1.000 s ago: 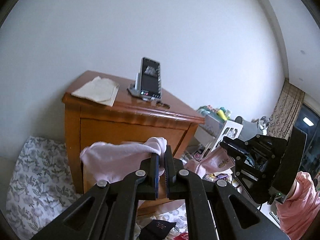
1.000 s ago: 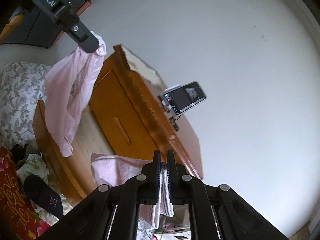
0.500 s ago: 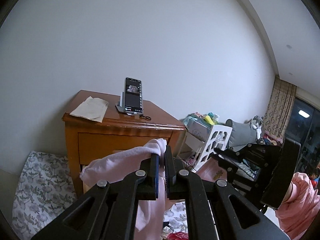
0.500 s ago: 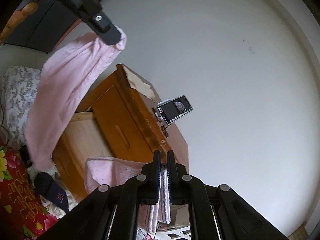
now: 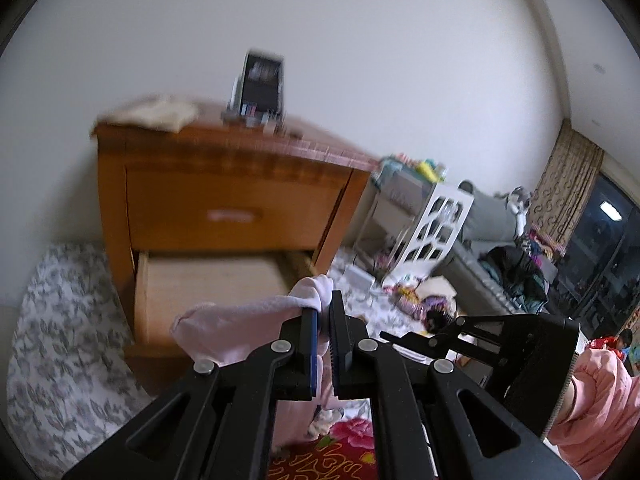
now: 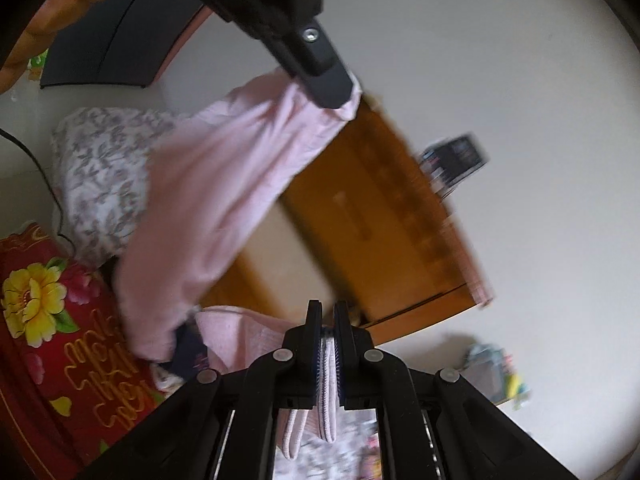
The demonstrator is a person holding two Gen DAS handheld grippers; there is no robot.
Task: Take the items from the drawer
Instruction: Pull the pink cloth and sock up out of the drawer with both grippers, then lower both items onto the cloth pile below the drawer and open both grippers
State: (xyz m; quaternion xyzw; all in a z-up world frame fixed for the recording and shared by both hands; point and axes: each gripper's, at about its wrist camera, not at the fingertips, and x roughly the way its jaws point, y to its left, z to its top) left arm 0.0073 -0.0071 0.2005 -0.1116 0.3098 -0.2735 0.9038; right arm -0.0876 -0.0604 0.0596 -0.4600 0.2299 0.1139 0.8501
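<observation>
1. Left gripper [image 5: 325, 312] clamped on a pink garment [image 5: 248, 320]; cloth bunches over the fingertips and drapes left and down.
2. Wooden nightstand [image 5: 224, 184] ahead, blurred; lower drawer [image 5: 208, 292] pulled open, upper one closed.
3. On top: phone [image 5: 262, 84] upright in a stand, folded cloth [image 5: 154, 114] beside it.
4. Right gripper [image 5: 500, 344] at lower right, held by a pink sleeve [image 5: 596, 404].

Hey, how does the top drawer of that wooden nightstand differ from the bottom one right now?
The top drawer is pushed in flush; the bottom drawer is pulled out. The top drawer shows only its wooden front with a handle; the bottom drawer shows its pale inside, with nothing visible in the part in view. Both belong to the same orange-brown nightstand.
</observation>
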